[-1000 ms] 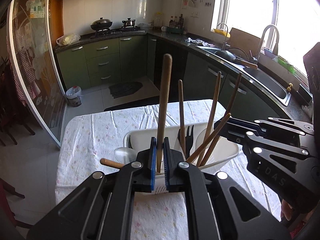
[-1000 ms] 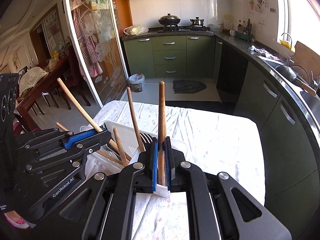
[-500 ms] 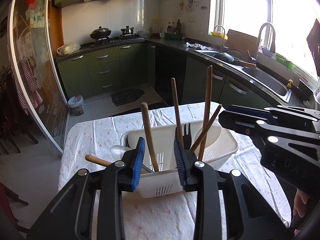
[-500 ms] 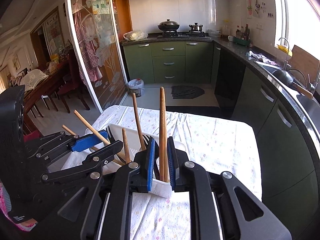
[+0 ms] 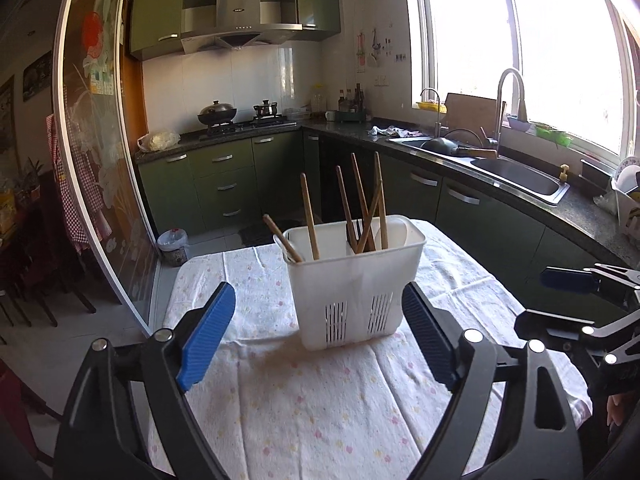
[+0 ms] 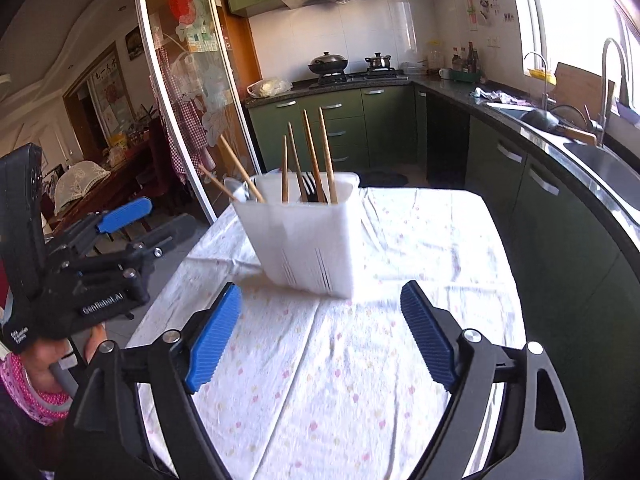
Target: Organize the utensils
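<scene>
A white plastic utensil caddy point(image 5: 352, 284) stands upright on the table; it also shows in the right wrist view point(image 6: 308, 236). Several wooden-handled utensils point(image 5: 370, 204) and a black fork point(image 5: 354, 232) stand in it, handles up. My left gripper point(image 5: 318, 340) is wide open and empty, pulled back in front of the caddy. My right gripper point(image 6: 320, 334) is wide open and empty, also back from the caddy. Each gripper shows at the edge of the other's view.
The table wears a white flowered cloth point(image 5: 320, 408). Green kitchen cabinets point(image 5: 224, 184), a stove with pots point(image 5: 240, 116) and a sink point(image 5: 516, 172) line the far and right walls. A glass sliding door point(image 5: 100, 184) stands left.
Both grippers let go of the wooden handles they held, opened wide and drew back from the caddy. The released utensils now stand in the caddy.
</scene>
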`<state>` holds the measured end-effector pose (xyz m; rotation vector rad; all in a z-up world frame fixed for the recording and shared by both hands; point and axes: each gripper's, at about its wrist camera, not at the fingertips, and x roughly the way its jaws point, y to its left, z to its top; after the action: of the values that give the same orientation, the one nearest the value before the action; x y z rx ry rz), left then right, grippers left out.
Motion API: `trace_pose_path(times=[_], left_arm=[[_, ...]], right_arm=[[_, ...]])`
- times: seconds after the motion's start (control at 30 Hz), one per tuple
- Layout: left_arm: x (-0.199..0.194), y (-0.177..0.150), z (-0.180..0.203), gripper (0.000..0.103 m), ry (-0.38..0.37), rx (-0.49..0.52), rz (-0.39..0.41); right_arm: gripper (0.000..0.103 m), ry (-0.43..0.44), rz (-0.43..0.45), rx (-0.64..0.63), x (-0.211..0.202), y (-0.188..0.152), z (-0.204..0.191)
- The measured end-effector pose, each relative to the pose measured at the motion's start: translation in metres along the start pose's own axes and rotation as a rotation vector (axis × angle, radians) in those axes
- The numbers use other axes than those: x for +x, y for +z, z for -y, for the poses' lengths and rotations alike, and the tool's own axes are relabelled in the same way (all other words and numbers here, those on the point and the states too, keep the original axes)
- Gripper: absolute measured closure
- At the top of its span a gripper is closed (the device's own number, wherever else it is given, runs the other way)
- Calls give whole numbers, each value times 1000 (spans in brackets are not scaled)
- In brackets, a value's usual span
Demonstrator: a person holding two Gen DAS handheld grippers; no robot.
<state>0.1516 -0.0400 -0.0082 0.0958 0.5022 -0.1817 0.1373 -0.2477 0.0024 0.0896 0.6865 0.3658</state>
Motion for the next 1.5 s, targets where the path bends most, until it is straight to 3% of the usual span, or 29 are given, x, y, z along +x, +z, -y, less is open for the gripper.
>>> trace_pose_path(times=[0.13,0.27,0.33,0.6,0.77,1.0,1.13,1.5], left_arm=[[-34,-35,1,21,7,-14,6],[-73,-67,4,12,56,-29,43],[-92,-79,5,8,76,-37,63],[-149,-105,4,7,102,-90,98],[-162,-110,2,7,82,-98,88],[-169,-114,-7,7,72,-139,96],[-169,-114,-5,7,82,-118,96],[-170,-114,-1,7,73,-107,97]], right_arm=[[13,-10,4,28,-30,-49,4],[9,2,56,65,-66,-87,6],[5,-6,101,69,-88,-99,5],[5,-67,290,-15,-156,-125,-23],[5,-112,382,-29,-173,-146,-41],[5,-151,421,-20,-183,-155,-45],[5,-126,467,0,-191,-155,-45],[5,-121,471,-10,-194,-153,-51]])
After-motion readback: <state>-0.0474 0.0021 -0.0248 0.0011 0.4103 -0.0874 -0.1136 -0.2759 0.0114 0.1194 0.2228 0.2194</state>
